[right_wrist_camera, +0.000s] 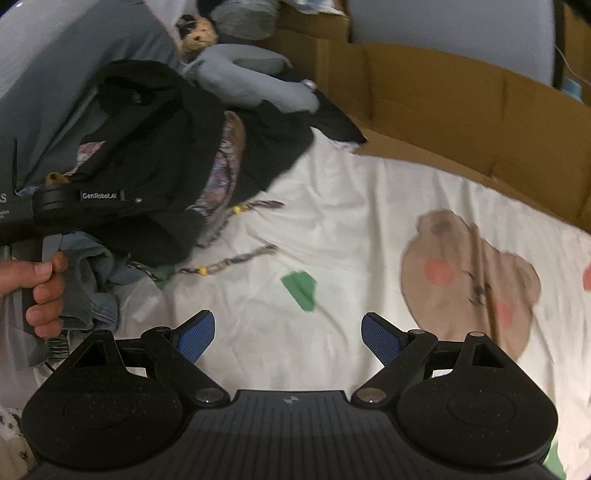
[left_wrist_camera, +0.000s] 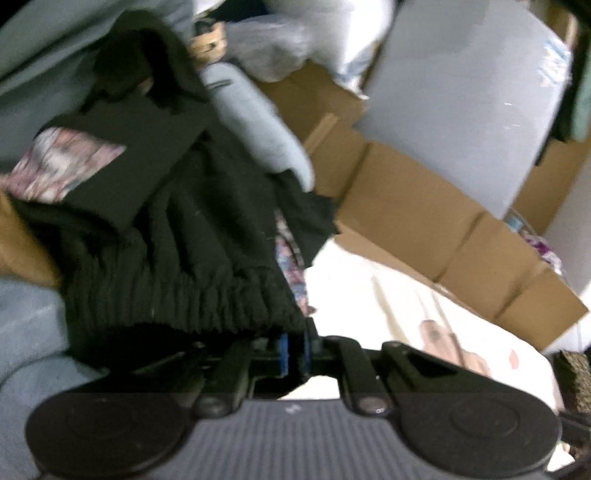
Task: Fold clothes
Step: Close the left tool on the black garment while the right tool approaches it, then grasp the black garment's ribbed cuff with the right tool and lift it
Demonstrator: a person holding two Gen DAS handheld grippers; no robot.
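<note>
A black garment [left_wrist_camera: 177,236] with a gathered elastic waistband fills the left of the left wrist view. My left gripper [left_wrist_camera: 295,349] is shut on the edge of that waistband, its blue pads [left_wrist_camera: 283,352] nearly together. In the right wrist view the same black garment [right_wrist_camera: 155,147] lies heaped at the upper left, over a floral garment [right_wrist_camera: 221,173]. A hand [right_wrist_camera: 44,291] holds the left gripper's handle beside the heap. My right gripper [right_wrist_camera: 286,332] hangs open over the white bed sheet [right_wrist_camera: 332,229], with nothing between its fingers.
A bear print [right_wrist_camera: 469,280] and a green patch [right_wrist_camera: 301,290] mark the sheet. Cardboard boxes [right_wrist_camera: 443,110] line the far edge. A grey-blue plush cushion [right_wrist_camera: 251,77] and a small toy [right_wrist_camera: 199,35] lie behind the heap, with denim cloth [right_wrist_camera: 88,280] by the hand.
</note>
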